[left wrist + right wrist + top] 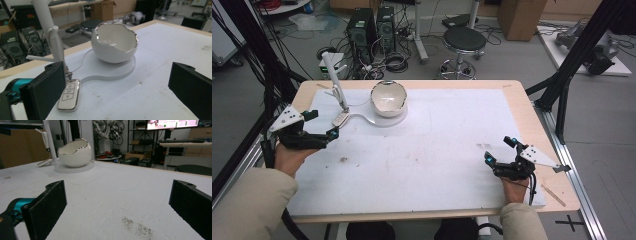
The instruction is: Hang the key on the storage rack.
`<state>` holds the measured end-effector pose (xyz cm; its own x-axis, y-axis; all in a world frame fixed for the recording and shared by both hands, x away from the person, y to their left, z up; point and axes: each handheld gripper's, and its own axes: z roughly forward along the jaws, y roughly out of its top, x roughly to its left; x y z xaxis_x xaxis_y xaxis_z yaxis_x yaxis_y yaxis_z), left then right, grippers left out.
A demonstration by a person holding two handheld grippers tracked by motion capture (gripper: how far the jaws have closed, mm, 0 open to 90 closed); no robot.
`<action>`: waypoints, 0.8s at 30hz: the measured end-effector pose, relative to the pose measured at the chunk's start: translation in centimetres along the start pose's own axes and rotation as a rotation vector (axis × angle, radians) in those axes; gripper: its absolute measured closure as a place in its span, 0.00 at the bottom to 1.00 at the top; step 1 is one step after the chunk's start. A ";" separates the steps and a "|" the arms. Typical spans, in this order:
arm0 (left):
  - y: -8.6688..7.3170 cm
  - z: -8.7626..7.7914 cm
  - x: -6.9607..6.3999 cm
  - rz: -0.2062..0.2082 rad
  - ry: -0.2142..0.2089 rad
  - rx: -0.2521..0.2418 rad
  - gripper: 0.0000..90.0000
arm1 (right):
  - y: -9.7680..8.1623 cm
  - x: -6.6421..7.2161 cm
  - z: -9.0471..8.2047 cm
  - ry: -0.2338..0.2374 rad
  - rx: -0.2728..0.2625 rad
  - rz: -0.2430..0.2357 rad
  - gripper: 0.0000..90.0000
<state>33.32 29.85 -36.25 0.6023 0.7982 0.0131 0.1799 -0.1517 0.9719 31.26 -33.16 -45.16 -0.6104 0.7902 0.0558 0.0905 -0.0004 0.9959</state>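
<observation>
One white ceramic bowl (388, 98), egg-shell shaped w/ jagged silver-edged rim, glossy, is sitting on a flat white round base (384, 120) near the tabletop's far edge, left of centre. The base is tapering into a thin curved tail toward the left. One car key fob (69, 94), silver-trimmed w/ buttons, is lying just beside that tail, at the foot of one white stand (335, 80) w/ short pegs. A matte white sheet (427, 150), lightly smudged, is covering most of the wooden tabletop (532, 120).

Left gripper (318, 124) is hovering nr the left edge, jaws spread wide, gripping nothing, fob just ahead. Right gripper (499, 149) is sitting nr the near-right corner, jaws likewise wide apart, nothing between them.
</observation>
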 end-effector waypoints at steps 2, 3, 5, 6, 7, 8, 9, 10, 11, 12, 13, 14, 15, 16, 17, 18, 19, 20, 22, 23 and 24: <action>-0.6 -0.4 -0.6 0.000 -0.015 -0.023 0.02 | 0.0 0.1 0.0 -0.001 0.002 0.001 0.01; -0.8 -0.6 -0.8 0.005 -0.026 -0.033 0.02 | 0.0 0.0 0.0 -0.002 0.002 -0.001 0.01; -1.4 -0.9 -1.4 0.018 -0.037 -0.063 0.02 | 0.0 0.1 0.0 -0.003 0.002 0.000 0.01; -1.8 -1.0 -1.8 0.013 -0.041 -0.076 0.02 | 0.0 0.1 0.0 -0.004 0.002 -0.001 0.01; -2.3 -1.1 -2.1 0.011 -0.042 -0.087 0.02 | 0.0 0.1 0.0 -0.004 0.002 0.000 0.01; -2.9 -1.2 -2.4 0.012 -0.039 -0.093 0.02 | 0.0 0.1 0.0 -0.004 0.001 0.000 0.01; -3.5 -1.3 -2.8 0.012 -0.038 -0.099 0.02 | 0.0 0.1 0.0 -0.004 0.003 -0.002 0.01; -4.1 -1.5 -3.0 0.011 -0.039 -0.113 0.02 | 0.0 0.1 0.0 -0.004 0.002 -0.004 0.01; -4.5 -1.6 -3.3 0.006 -0.039 -0.130 0.02 | 0.0 0.1 0.0 -0.004 0.002 -0.004 0.01; -5.3 -1.9 -3.6 -0.001 -0.034 -0.147 0.02 | 0.0 0.1 0.0 -0.004 0.002 -0.005 0.00; -5.9 -2.1 -3.8 -0.011 -0.026 -0.164 0.02 | 0.0 0.1 0.0 -0.004 0.002 -0.003 0.01; -6.5 -2.2 -4.0 -0.019 -0.023 -0.175 0.02 | 0.0 0.0 0.0 -0.004 0.005 -0.004 0.01; -7.1 -2.3 -4.1 -0.025 -0.020 -0.182 0.02 | 0.0 0.1 0.0 -0.004 0.006 -0.005 0.01; -7.6 -2.5 -4.3 -0.024 -0.012 -0.187 0.02 | 0.0 0.1 0.0 -0.005 0.011 0.000 0.01; -8.2 -2.6 -4.4 -0.021 -0.003 -0.197 0.02 | 0.0 0.0 0.1 -0.006 0.007 -0.005 0.01; -8.7 -2.6 -4.5 -0.026 0.002 -0.209 0.02 | 0.0 0.0 0.1 -0.006 0.007 -0.005 0.01; -9.2 -2.7 -4.6 -0.028 0.016 -0.207 0.02 | 0.0 0.0 0.0 -0.006 0.008 -0.005 0.01; -9.4 -2.7 -4.6 -0.028 0.020 -0.206 0.02 | 0.0 0.0 0.0 -0.003 0.008 -0.003 0.01; -9.7 -2.7 -4.6 -0.032 0.032 -0.214 0.02 | 0.0 0.0 0.1 -0.002 0.006 -0.002 0.01; -9.8 -2.7 -4.6 -0.040 0.035 -0.220 0.02 | 0.0 0.0 0.1 -0.001 0.006 0.000 0.01; -9.8 -2.8 -4.6 -0.044 0.034 -0.219 0.02 | 0.0 0.0 0.1 0.001 0.007 0.001 0.01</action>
<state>26.66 29.28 -45.19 0.5704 0.8210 -0.0257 0.0297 0.0107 0.9995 31.31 -33.13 -45.13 -0.6107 0.7898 0.0571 0.0965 0.0026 0.9953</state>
